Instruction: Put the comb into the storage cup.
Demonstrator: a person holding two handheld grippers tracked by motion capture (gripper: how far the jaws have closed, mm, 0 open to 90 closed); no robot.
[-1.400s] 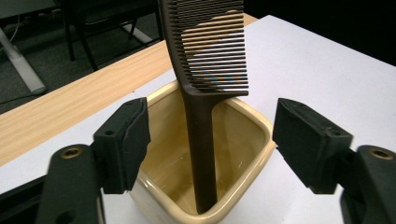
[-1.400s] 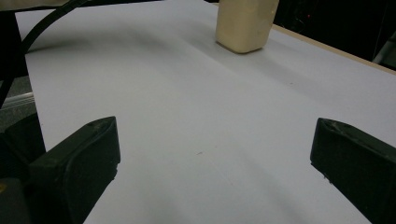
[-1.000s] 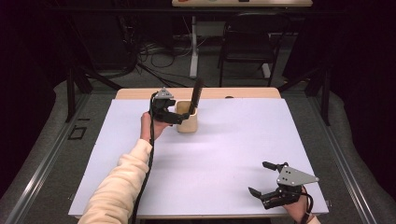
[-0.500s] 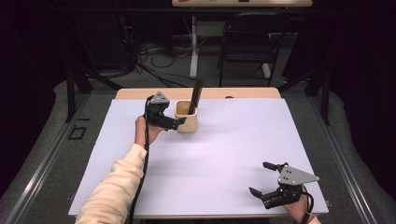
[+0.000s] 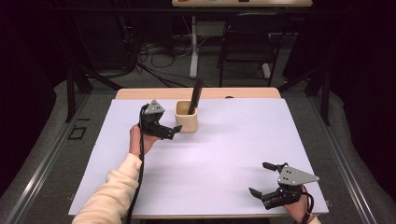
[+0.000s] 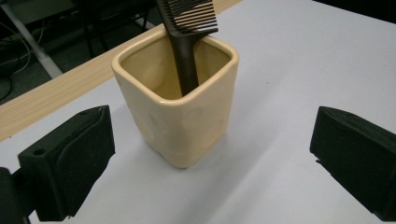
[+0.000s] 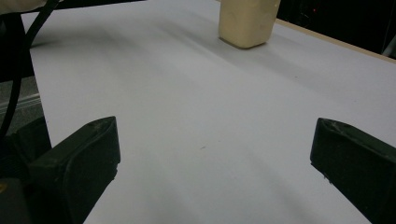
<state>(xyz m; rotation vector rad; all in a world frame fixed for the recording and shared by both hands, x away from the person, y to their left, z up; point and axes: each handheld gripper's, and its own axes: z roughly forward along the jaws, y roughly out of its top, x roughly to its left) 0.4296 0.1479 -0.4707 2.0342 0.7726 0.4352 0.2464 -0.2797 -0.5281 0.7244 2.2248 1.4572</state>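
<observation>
Two open grippers: the left gripper (image 5: 172, 132), jaws spread, sits just beside the cream cup (image 6: 180, 100) at the table's far side, a black comb (image 6: 187, 32) leaning inside. Looks glazed, rigid, slippery; grip its flat walls. The right gripper (image 5: 265, 178) rests unclenched, well apart.

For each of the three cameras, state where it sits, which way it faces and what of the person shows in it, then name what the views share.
High view: fixed above the person's side, looking forward and down on the white table; a cream sleeve, left gripper and right gripper show.
Left gripper view: rides the left gripper, facing the cream cup and black comb between its open jaws.
Right gripper view: rides the right gripper, low over the table, open jaws facing the far cup.
Shared: all three show the cup and white table.
</observation>
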